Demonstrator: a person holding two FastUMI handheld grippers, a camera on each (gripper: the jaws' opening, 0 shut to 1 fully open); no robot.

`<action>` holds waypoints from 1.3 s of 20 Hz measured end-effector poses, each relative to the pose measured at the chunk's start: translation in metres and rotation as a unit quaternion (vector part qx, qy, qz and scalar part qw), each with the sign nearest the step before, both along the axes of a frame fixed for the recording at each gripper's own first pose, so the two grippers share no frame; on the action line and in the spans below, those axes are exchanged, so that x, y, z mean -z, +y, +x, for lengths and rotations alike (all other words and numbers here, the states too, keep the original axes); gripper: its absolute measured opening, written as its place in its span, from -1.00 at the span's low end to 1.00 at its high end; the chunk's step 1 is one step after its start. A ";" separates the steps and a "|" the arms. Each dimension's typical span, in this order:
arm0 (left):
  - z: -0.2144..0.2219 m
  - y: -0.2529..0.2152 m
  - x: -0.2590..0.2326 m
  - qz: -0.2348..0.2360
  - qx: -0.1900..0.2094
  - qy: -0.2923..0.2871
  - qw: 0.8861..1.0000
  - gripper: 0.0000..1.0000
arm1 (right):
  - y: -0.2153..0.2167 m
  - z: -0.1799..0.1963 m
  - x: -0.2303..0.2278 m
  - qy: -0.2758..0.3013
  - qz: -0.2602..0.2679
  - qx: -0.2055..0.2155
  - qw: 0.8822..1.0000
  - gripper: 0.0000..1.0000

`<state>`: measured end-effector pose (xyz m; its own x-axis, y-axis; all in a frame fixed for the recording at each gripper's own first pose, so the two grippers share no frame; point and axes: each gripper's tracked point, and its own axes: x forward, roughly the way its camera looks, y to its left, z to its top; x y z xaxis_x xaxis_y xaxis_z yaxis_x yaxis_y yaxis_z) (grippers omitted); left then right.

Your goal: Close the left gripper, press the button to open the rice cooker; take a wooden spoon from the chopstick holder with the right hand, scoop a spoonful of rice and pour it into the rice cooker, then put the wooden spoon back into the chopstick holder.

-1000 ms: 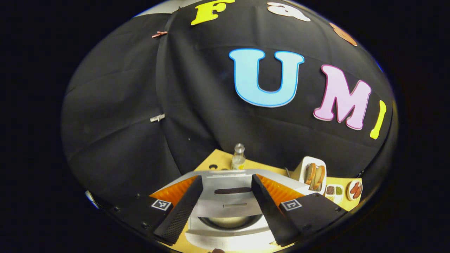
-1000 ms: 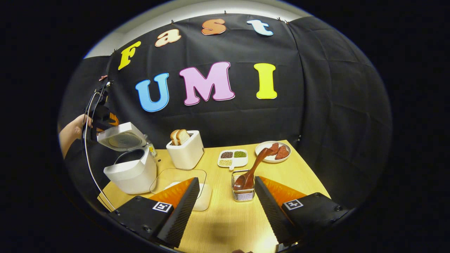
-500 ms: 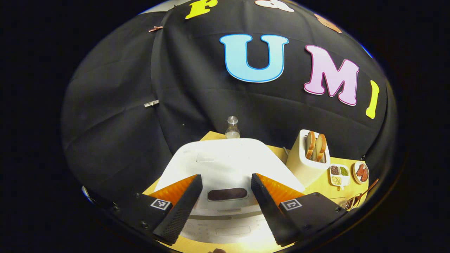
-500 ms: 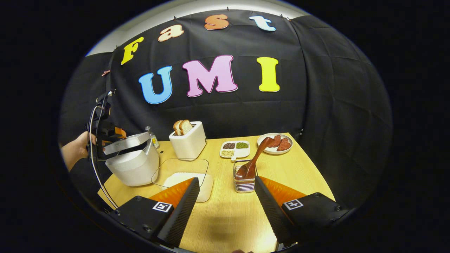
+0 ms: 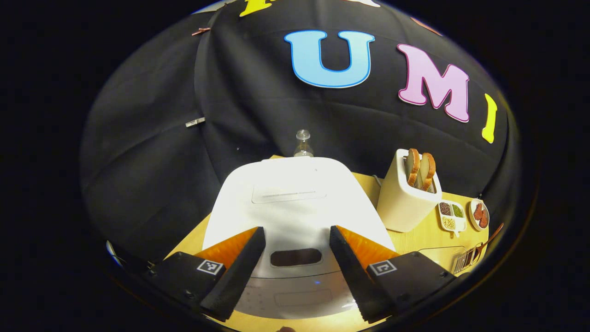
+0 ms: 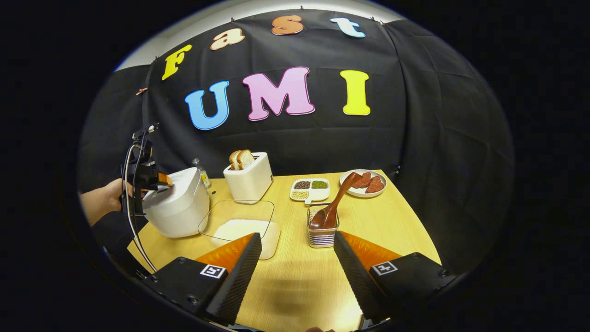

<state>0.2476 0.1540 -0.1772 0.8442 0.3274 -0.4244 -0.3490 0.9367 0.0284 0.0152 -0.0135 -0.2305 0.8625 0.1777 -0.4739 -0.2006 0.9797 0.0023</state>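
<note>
Wooden spoon (image 6: 335, 205) leans in chopstick holder (image 6: 322, 235), handle up-right; both tongs spread, empty.

Rice cooker (image 5: 295, 203): front base hidden behind the left gripper (image 5: 295, 272) fingers in the left gripper view. Bottle (image 5: 303, 144): lower part hidden behind the cooker lid. Chopstick holder (image 5: 463, 261) and wooden spoon (image 5: 488, 236) squeezed at the picture's rim, details unreadable. Right gripper view: person's hand (image 6: 103, 203) cut off at the left edge; contents of the divided dish (image 6: 309, 189) too small to identify.
</note>
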 end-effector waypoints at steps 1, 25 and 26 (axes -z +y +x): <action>0.000 0.000 -0.001 0.006 0.001 -0.005 1.000 0.99 | -0.003 0.001 0.004 0.002 -0.003 -0.001 1.000 0.98; -0.245 -0.131 -0.121 0.047 0.144 -0.143 0.978 0.92 | -0.033 0.017 -0.103 -0.116 -0.016 0.054 0.992 0.97; -0.254 -0.133 -0.124 0.055 0.154 -0.148 0.975 0.92 | -0.037 0.008 -0.106 -0.118 -0.022 0.061 0.991 0.97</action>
<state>-0.0065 0.0212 -0.0536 0.9899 0.0689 -0.1240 -0.0598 0.9954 0.0752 0.0231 -0.0503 -0.1243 0.9643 0.0483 -0.2606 -0.0700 0.9947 -0.0748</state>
